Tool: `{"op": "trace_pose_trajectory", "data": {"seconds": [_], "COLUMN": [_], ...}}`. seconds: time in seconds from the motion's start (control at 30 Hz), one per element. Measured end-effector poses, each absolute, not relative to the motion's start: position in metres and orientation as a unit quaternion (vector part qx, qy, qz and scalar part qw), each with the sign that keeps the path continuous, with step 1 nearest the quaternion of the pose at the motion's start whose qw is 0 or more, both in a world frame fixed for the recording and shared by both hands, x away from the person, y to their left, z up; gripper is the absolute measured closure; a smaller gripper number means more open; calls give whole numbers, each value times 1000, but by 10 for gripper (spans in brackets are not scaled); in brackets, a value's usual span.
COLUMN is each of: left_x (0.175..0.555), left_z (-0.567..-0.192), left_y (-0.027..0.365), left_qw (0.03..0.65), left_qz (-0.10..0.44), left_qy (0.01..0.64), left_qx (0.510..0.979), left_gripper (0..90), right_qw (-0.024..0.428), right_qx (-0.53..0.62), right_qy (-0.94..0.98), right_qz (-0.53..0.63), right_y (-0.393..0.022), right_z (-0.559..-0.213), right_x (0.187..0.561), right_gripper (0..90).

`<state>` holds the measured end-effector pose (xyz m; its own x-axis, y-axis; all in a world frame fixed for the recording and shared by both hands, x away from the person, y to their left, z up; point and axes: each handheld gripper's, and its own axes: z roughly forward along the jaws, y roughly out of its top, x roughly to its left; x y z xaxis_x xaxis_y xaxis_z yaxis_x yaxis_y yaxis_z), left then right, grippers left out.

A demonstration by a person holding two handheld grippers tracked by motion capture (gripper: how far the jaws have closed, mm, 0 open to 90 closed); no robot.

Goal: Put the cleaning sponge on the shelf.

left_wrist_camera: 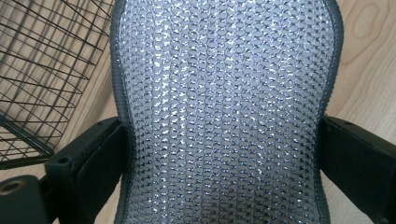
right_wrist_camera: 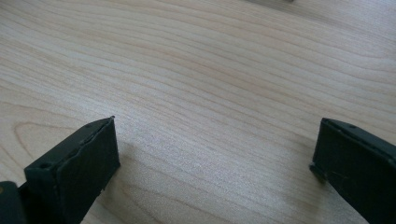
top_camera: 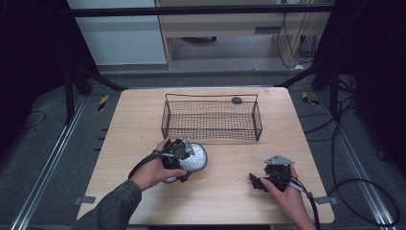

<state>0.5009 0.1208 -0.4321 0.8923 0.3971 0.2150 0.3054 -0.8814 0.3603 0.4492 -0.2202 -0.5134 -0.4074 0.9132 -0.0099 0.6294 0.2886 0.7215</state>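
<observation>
A silver mesh pad [top_camera: 197, 160] with a dark grey rim sits just in front of the black wire basket [top_camera: 165, 120], left of the table's middle. My left gripper [top_camera: 184, 155] is shut on it. In the left gripper view the pad [left_wrist_camera: 224, 70] runs up between the two black jaws, which press in on its narrowed waist, and my left gripper [left_wrist_camera: 219, 122] has the basket's mesh [left_wrist_camera: 37, 70] to its left. My right gripper [top_camera: 254, 181] rests near the table's front right, held by a hand. In its own view my right gripper [right_wrist_camera: 217, 121] stands open over bare wood.
The basket holds nothing that I can see. A small dark round disc [top_camera: 236, 100] lies by the basket's rear rim. The wooden table [top_camera: 139, 120] has bare room to the left and right of the basket. Cables [top_camera: 364, 191] trail on the floor to the right.
</observation>
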Motion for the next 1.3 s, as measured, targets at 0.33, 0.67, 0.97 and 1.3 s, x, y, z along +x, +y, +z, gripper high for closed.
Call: {"op": "trace_pose_trajectory", "data": {"seconds": [0.33, 0.67, 0.97, 1.3], "left_x": [500, 504, 508, 511], "left_z": [-420, -404, -394, -380], "left_y": [121, 125, 127, 127], "left_qw": [165, 172, 174, 177], "left_qz": [159, 179, 188, 203], "left_qy": [183, 187, 190, 186], "left_qx": [956, 951, 948, 945], "left_gripper": [32, 32, 33, 33], "right_qw": [217, 218, 217, 217], "right_qx": [499, 499, 499, 499], "right_qy": [773, 773, 773, 773], "right_qz": [327, 327, 327, 327], "right_y": [-220, -220, -220, -220], "right_z": [-513, -513, -513, -513], "right_x": [449, 449, 449, 449], "right_gripper": [6, 6, 6, 5]}}
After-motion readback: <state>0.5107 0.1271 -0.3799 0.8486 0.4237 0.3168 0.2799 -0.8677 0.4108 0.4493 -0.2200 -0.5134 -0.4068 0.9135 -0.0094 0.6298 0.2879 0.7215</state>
